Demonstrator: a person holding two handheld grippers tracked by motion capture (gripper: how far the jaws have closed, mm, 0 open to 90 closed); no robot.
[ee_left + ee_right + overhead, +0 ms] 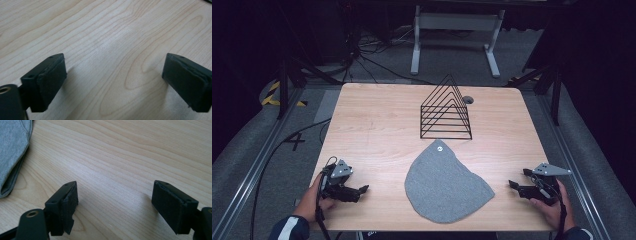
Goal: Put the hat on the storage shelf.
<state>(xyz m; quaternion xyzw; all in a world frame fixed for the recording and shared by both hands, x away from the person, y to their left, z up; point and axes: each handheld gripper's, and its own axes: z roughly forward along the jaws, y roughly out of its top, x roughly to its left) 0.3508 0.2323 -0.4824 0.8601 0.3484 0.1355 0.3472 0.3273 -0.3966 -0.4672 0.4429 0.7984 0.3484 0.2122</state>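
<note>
Claws rest spread and empty at the bench's (377,115) near corners, left claw (360,190) and right claw (514,185) flanking the grey cloth (444,187) at near centre, so nothing is gripped yet; next, probably, each reaches inward for an edge.

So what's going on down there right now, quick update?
Left gripper and right gripper both open, empty, low at the table's near edge. Grey cloth flat between them, untouched. Wire rack behind it; nothing blocking.
</note>
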